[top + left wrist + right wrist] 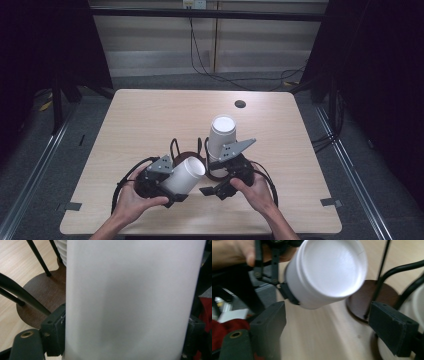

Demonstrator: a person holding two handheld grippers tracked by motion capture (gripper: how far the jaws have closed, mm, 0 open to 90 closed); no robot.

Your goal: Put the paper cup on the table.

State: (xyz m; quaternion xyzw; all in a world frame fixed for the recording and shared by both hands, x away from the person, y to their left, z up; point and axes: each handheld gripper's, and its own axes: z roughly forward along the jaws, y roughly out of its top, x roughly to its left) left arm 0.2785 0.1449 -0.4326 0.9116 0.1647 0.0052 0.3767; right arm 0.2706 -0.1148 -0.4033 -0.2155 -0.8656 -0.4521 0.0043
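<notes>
My left claw is clamped on a white cup, one jaw pressed to each side of its wall. The cup lies tilted, its closed base aimed up and toward the dark round stand base, which sits just past it on the tabletop. In the left gripper view the cup's wall stands between my jaws, with the stand's brown disc and black wire legs behind it. My right claw gapes wide and grips nothing; it sits beside the stand base, opposite the held cup. A stack of white cups stands upside down on the stand, just behind my right claw.
</notes>
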